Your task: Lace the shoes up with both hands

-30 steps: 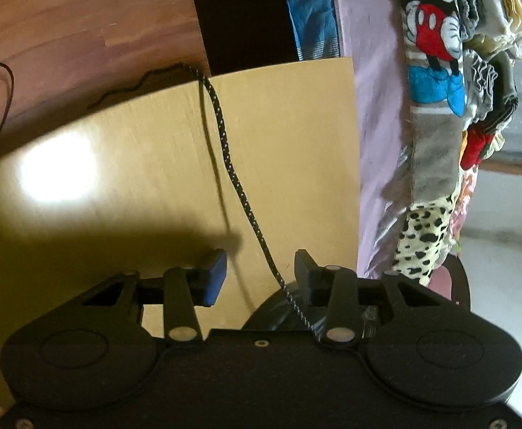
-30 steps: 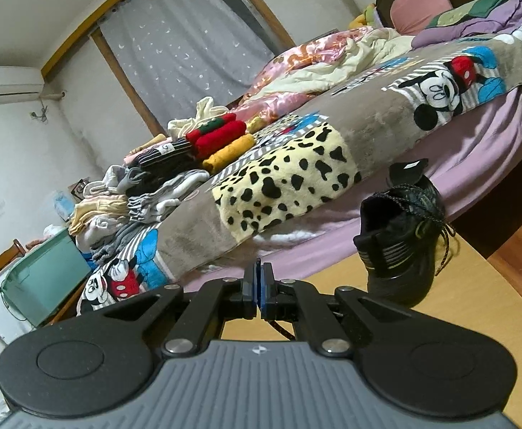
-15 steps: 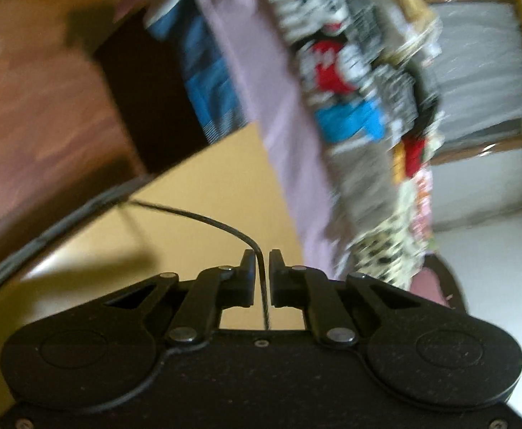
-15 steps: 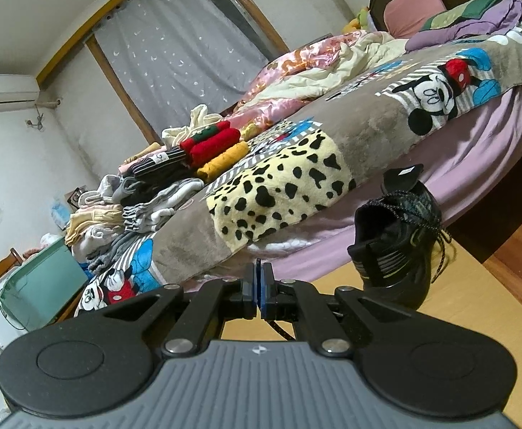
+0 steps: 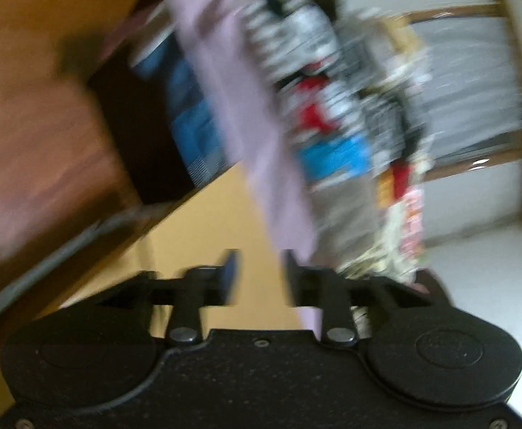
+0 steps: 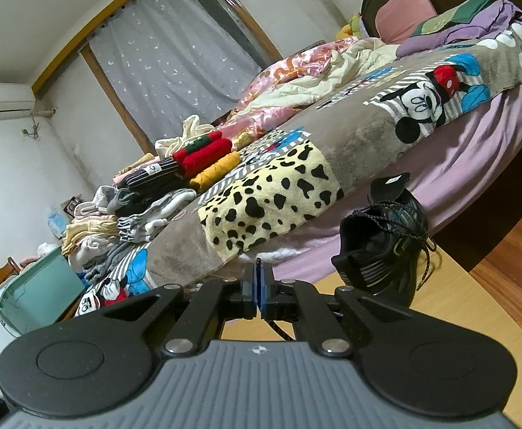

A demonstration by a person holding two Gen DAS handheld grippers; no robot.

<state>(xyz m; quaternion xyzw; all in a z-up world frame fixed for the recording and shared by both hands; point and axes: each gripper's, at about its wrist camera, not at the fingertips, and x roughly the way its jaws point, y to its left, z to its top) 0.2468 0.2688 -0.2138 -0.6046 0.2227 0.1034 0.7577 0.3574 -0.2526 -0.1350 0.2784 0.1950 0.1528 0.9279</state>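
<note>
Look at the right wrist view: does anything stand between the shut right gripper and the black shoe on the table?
Nothing visible does. Bare yellow tabletop lies between the right gripper and the black shoe, which stands ahead to its right, beside the bed.

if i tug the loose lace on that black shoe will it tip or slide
Probably slides: the black shoe sits flat on the smooth table. It looks light, so it may also tip. The lace hangs limp, so it takes up slack first.

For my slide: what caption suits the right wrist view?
Shut right tool pinching a lace, black shoe on the table beside the bed.
</note>
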